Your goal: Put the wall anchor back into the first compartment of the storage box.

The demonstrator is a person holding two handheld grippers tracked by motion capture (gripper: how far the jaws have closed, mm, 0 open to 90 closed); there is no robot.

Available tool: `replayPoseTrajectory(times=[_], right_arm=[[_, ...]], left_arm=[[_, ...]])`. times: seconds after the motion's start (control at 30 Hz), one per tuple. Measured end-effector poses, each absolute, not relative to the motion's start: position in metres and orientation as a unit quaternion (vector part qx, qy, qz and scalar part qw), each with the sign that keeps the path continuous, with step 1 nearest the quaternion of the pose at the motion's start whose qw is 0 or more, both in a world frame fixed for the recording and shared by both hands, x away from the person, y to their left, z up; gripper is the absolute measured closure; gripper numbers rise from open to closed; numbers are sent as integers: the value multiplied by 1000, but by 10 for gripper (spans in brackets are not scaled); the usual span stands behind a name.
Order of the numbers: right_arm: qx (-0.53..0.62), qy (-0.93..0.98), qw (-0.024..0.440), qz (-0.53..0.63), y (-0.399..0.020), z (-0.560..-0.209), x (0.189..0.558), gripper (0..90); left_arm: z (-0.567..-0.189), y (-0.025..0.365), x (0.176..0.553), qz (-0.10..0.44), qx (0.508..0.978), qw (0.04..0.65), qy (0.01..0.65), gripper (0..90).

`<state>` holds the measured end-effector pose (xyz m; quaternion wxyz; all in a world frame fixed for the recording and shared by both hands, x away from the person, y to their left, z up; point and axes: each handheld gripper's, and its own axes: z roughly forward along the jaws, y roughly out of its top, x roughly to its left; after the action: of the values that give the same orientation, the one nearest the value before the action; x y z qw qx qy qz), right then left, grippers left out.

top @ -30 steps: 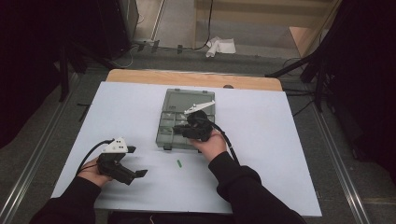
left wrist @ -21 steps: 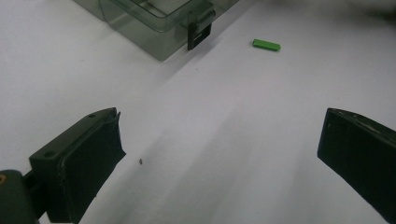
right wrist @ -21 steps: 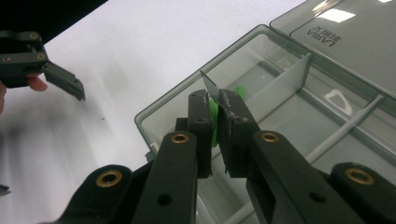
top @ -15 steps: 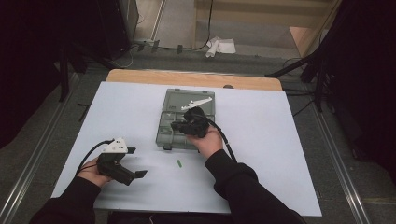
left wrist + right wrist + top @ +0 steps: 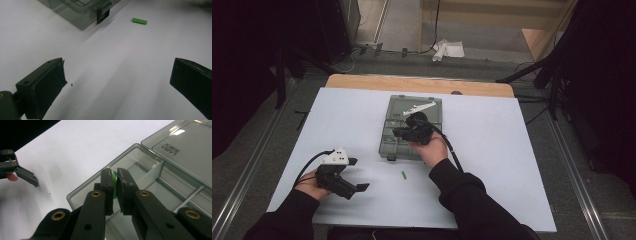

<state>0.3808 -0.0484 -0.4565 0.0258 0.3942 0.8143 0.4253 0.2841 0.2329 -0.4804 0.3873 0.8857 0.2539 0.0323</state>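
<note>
A clear grey compartment box lies open in the middle of the white table, its lid folded back. My right gripper hovers over the box's near-left part. In the right gripper view, that gripper is shut on a small green piece, above an empty corner compartment. A second green piece lies flat on the table just in front of the box and also shows as the green piece. My left gripper rests at the near left, jaws wide open with nothing between them, pointed toward it.
The box's black latch juts from its near edge. The white table top has free room left and right of the box. A wooden strip runs along the far edge. Dark curtains and stands surround the table.
My right gripper has shifted a little to the left over the box, still shut on the green piece. The left gripper has stayed put.
</note>
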Motion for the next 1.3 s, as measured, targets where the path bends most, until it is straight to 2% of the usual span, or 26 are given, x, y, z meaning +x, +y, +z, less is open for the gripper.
replayPoseTrajectory(times=[0.83,0.97,1.3], right_arm=[[401,814,35,419,-33,-463,401,836],[389,817,47,423,-32,-467,403,731],[372,819,18,437,-34,-462,398,481]], left_arm=[[-479,237,283,39,890,377,253,0],[-481,236,283,37,887,385,252,0],[-481,238,283,37,885,389,251,0]])
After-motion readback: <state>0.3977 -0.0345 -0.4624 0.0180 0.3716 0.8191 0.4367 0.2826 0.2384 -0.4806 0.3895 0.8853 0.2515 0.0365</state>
